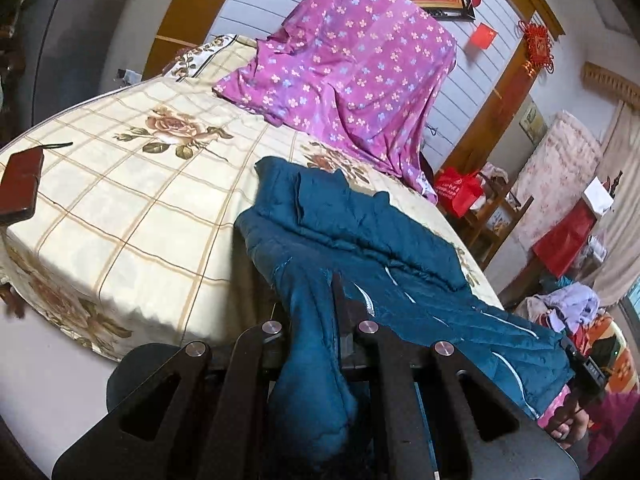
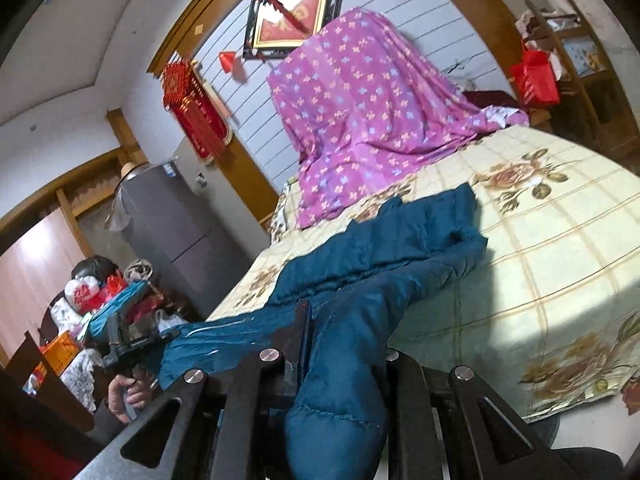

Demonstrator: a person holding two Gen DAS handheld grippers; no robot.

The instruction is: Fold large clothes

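A teal quilted jacket (image 1: 360,232) lies partly on the bed, its near end hanging off the bed's near edge. My left gripper (image 1: 312,320) is shut on one bunched end of it, fabric spilling down between the fingers. My right gripper (image 2: 344,332) is shut on the other end of the same jacket (image 2: 400,248). The jacket stretches between the two grippers. The right gripper also shows in the left wrist view (image 1: 580,364), and the left gripper in the right wrist view (image 2: 128,344).
The bed has a cream checked sheet with roses (image 1: 132,208). A purple flowered cloth (image 1: 360,72) drapes a tall heap at the bed's far end. A dark red box (image 1: 20,184) lies at the bed's left. Cluttered furniture (image 1: 568,216) stands to the right.
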